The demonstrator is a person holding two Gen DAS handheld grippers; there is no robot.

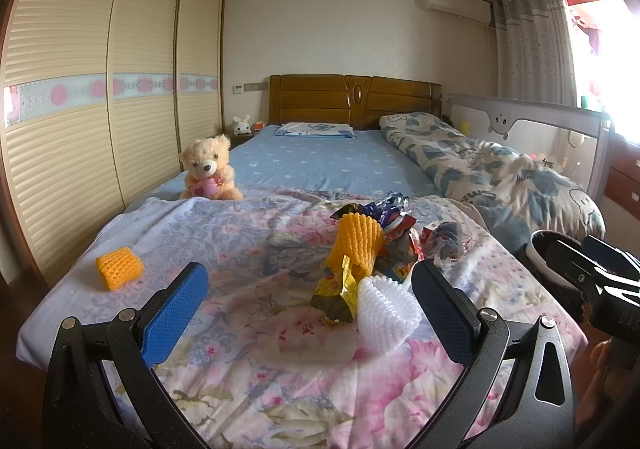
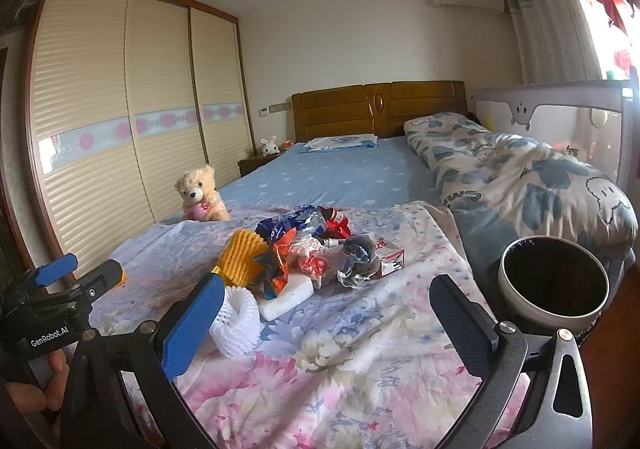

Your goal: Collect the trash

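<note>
Basically nothing collected: your left gripper (image 1: 310,299) and right gripper (image 2: 326,319) gape empty; trash pile (image 2: 308,249) on bed (image 2: 360,349), bin (image 2: 554,281) looks empty.

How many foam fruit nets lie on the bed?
3: one orange net alone at the left, one orange net upright in the trash pile, one white net nearest. Wrappers may hide more.

Floral quilt (image 1: 248,329), pink and pale blue, lower centre; orange foam net (image 1: 119,268) at left; white foam net (image 1: 386,311) (ribbed mesh); blue sheet (image 1: 328,165) with pale hearts, centre; cream comforter (image 2: 532,177) with blue patches, right.
</note>
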